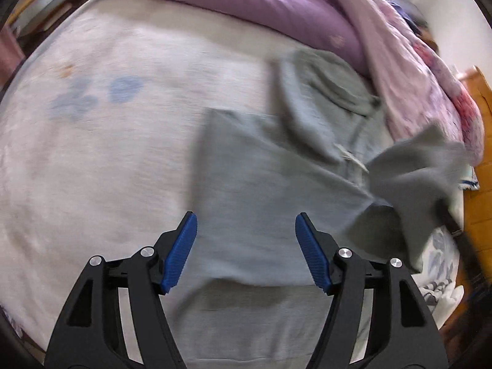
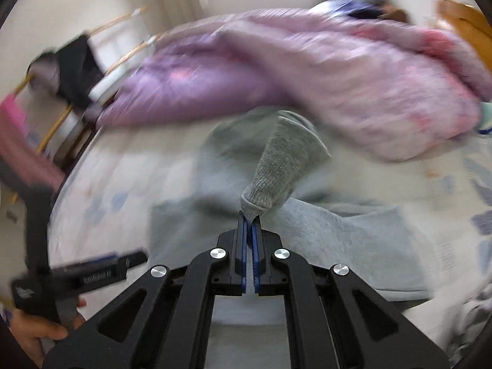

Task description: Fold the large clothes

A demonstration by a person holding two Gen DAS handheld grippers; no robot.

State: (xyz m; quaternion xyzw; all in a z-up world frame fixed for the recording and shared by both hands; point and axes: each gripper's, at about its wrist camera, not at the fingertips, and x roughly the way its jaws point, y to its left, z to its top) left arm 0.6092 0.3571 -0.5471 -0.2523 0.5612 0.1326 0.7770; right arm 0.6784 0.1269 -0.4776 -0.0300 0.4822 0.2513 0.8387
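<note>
Right gripper [image 2: 249,220] is clamped on the grey sweater's cuff [image 2: 261,196], left gripper [image 1: 246,230] spread wide and empty; sleeve fold-in underway, cuff to be laid across the body next.

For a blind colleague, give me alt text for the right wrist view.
The right gripper is shut on a grey sleeve cuff, lifting it above a grey garment spread on a bed. A purple quilt lies bunched behind.
</note>
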